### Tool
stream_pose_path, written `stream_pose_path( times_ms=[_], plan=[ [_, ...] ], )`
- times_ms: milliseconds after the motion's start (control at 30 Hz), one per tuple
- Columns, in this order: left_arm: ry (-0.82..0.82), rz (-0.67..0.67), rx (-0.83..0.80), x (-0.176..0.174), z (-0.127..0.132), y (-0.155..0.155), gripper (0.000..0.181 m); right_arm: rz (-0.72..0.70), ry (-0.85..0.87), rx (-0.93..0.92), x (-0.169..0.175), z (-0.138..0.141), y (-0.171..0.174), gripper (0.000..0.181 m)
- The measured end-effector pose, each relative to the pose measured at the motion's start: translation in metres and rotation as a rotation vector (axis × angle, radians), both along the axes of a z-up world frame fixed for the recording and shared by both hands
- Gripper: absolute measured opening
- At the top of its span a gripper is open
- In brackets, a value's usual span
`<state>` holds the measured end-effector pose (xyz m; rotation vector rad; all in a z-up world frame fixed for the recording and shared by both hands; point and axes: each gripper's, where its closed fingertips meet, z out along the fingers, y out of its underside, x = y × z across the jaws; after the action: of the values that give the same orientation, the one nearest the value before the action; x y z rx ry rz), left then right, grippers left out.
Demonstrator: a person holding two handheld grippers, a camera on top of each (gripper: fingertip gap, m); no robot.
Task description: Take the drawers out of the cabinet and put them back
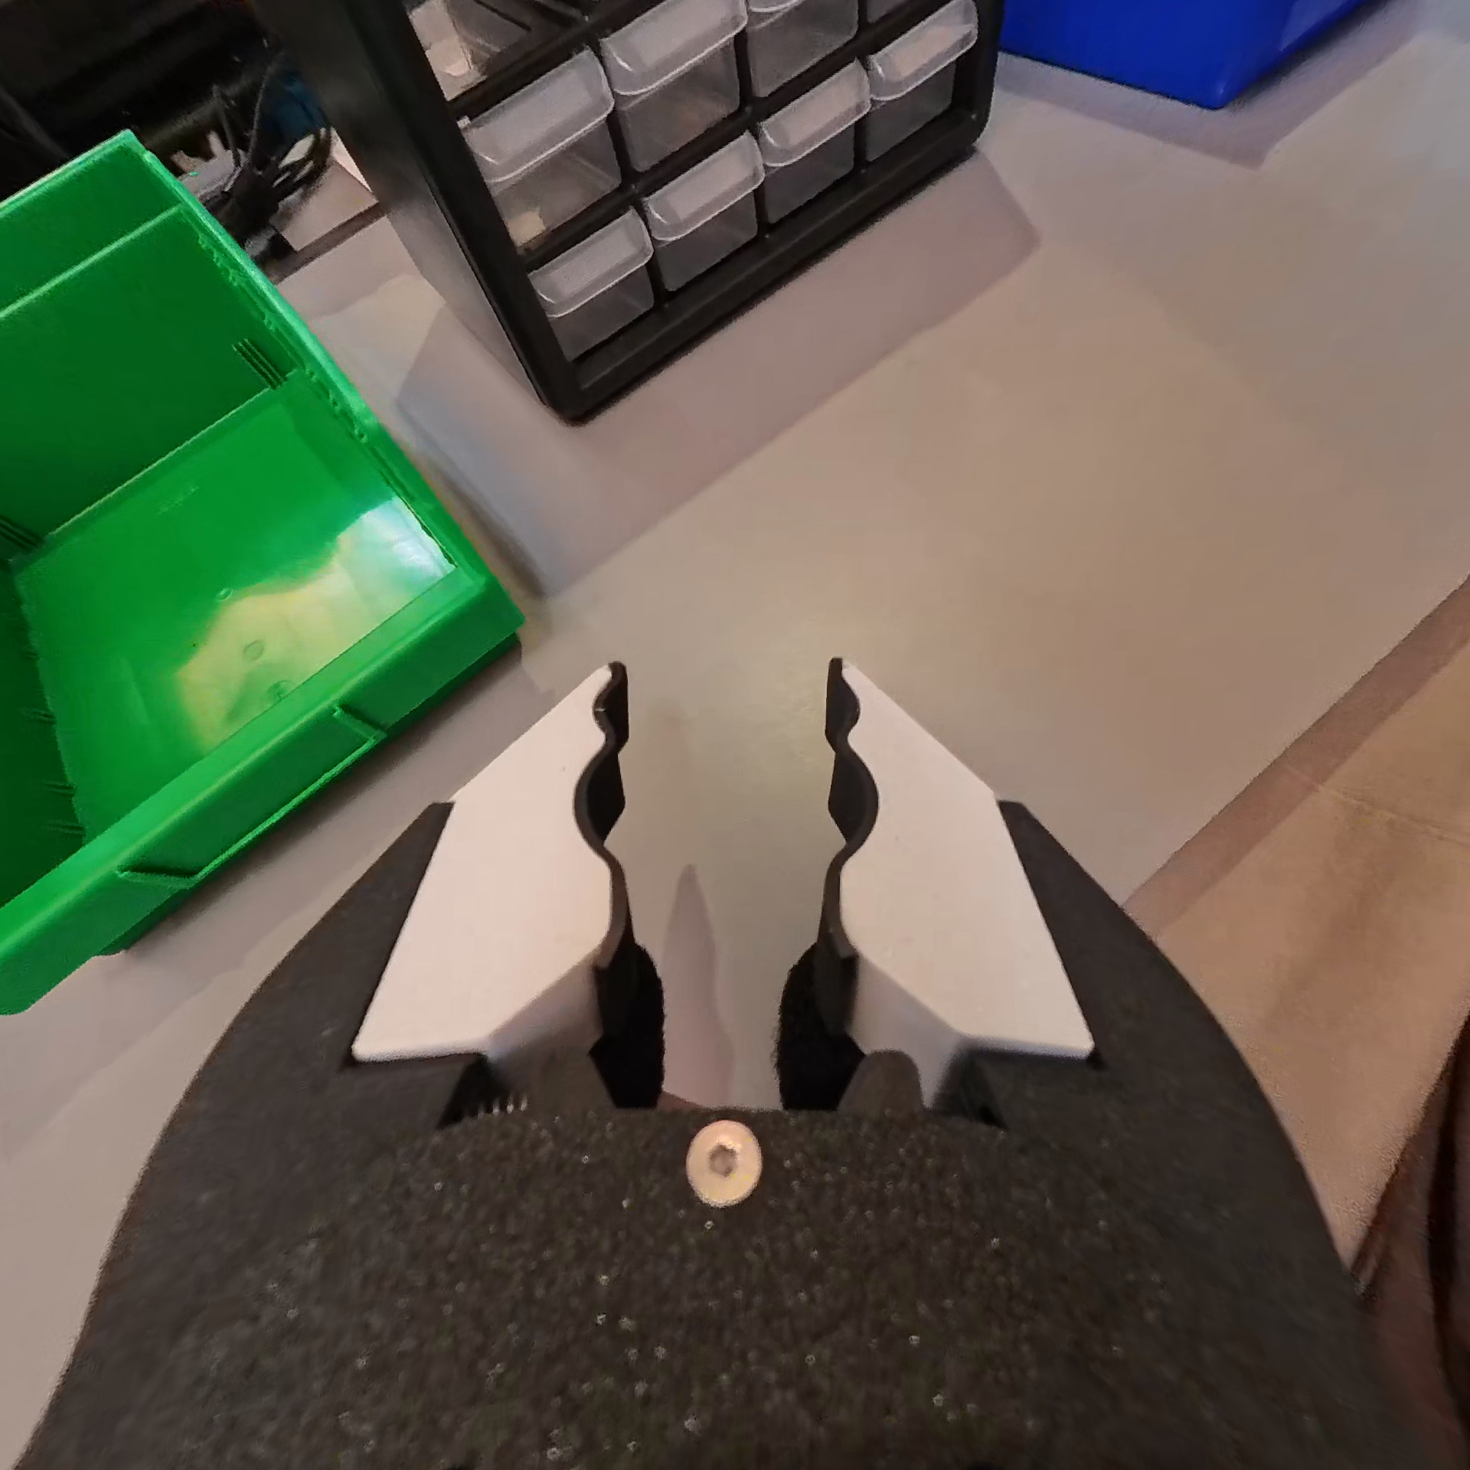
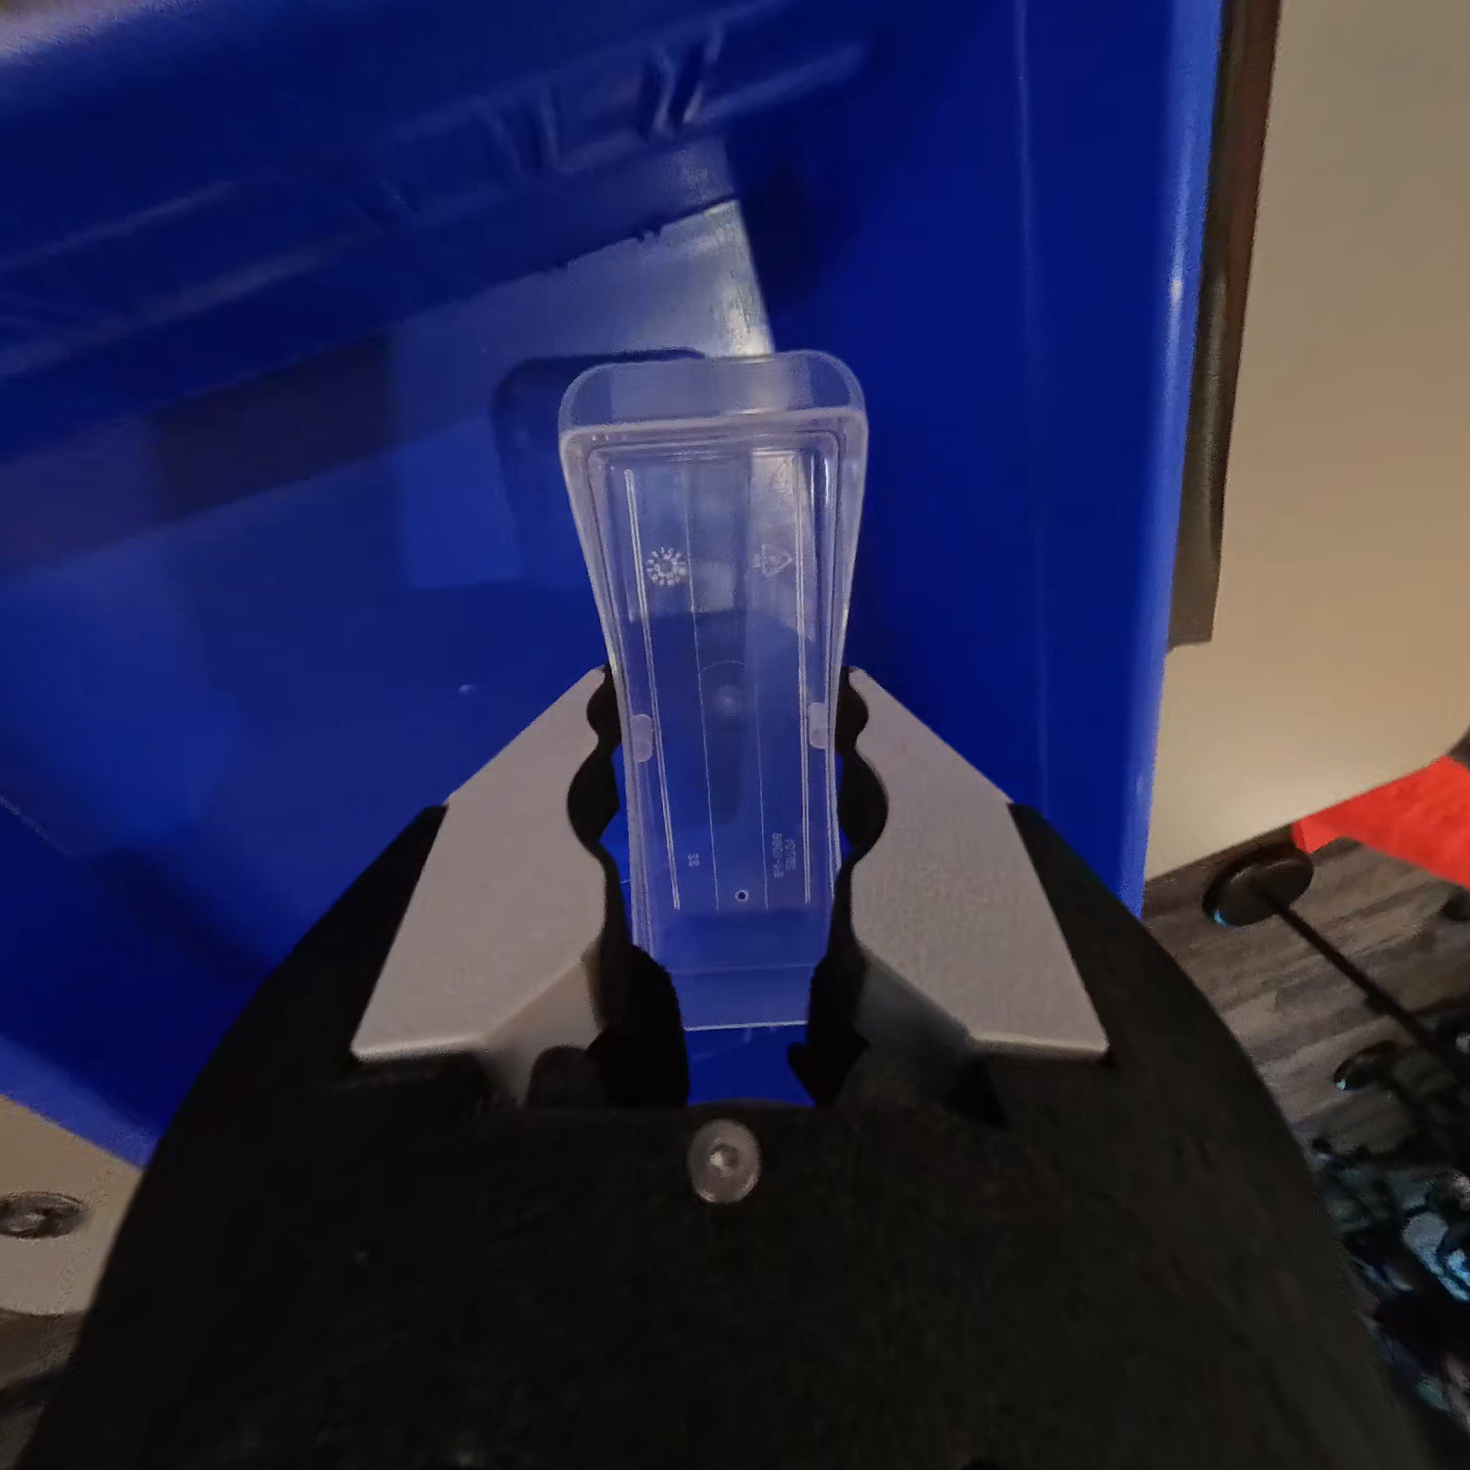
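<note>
The black drawer cabinet point(image 1: 716, 183) stands at the back of the grey table, with several clear drawers point(image 1: 700, 211) in its slots. My left gripper point(image 1: 725, 676) is open and empty, low over the table in front of the cabinet. My right gripper point(image 2: 724, 684) is shut on a clear plastic drawer point(image 2: 716, 636), held by its long sides with its far end pointing away. The drawer is in front of the blue bin point(image 2: 318, 557), close to its wall.
A green bin point(image 1: 183, 557) sits empty on the left, close to my left gripper. The blue bin point(image 1: 1177, 48) shows at the back right. The table edge point(image 1: 1193, 835) runs along the right, with floor beyond. A red object point(image 2: 1392, 819) and cables lie at the right.
</note>
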<state>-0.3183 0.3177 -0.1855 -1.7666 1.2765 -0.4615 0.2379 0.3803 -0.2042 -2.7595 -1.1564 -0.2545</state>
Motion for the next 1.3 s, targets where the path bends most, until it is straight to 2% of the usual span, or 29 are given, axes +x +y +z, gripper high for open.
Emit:
stream_pose_path(
  times_ms=[100, 200, 367, 467, 567, 667, 767, 867, 967, 1000, 1067, 1167, 1300],
  plan=[
    [0.02, 0.019, 0.042, -0.001, -0.001, 0.005, 0.046, 0.073, -0.034, -0.064, 0.009, -0.016, 0.005, 0.054],
    [0.016, 0.036, 0.035, 0.0, -0.002, 0.008, 0.045, 0.132, 0.006, -0.079, 0.007, -0.024, 0.011, 0.054],
    [0.016, 0.059, -0.016, 0.004, -0.011, 0.012, 0.045, 0.173, 0.01, -0.122, 0.01, -0.033, 0.012, 0.06],
    [0.015, 0.06, -0.04, 0.01, -0.016, 0.012, 0.045, 0.143, 0.026, -0.114, 0.008, -0.037, 0.013, 0.064],
    [0.001, 0.062, -0.065, 0.017, -0.017, 0.011, 0.045, 0.121, 0.077, -0.045, -0.005, -0.035, 0.017, 0.084],
    [-0.016, 0.057, -0.093, 0.022, -0.019, 0.006, 0.045, 0.084, 0.154, 0.083, -0.024, -0.01, 0.025, 0.094],
    [-0.025, 0.06, -0.099, 0.024, -0.02, 0.005, 0.045, 0.073, 0.192, 0.247, -0.038, 0.036, 0.029, 0.09],
    [-0.071, 0.099, -0.095, 0.029, -0.013, 0.011, 0.044, 0.026, 0.318, 0.452, -0.067, 0.107, 0.034, 0.066],
    [-0.134, 0.164, -0.092, 0.037, -0.001, 0.022, 0.041, 0.006, 0.568, 0.608, -0.117, 0.18, 0.033, 0.04],
    [-0.151, 0.183, -0.074, 0.042, 0.004, 0.026, 0.041, 0.017, 0.661, 0.614, -0.139, 0.196, 0.031, 0.038],
    [-0.175, 0.194, -0.032, 0.057, 0.014, 0.032, 0.041, 0.015, 0.75, 0.563, -0.179, 0.206, 0.031, 0.04],
    [-0.207, 0.199, 0.152, 0.081, 0.035, 0.045, 0.043, 0.016, 0.767, 0.51, -0.229, 0.192, 0.035, 0.042],
    [-0.207, 0.239, 0.386, 0.108, 0.057, 0.063, 0.042, 0.003, 0.836, 0.637, -0.256, 0.187, 0.045, 0.033]
  ],
)
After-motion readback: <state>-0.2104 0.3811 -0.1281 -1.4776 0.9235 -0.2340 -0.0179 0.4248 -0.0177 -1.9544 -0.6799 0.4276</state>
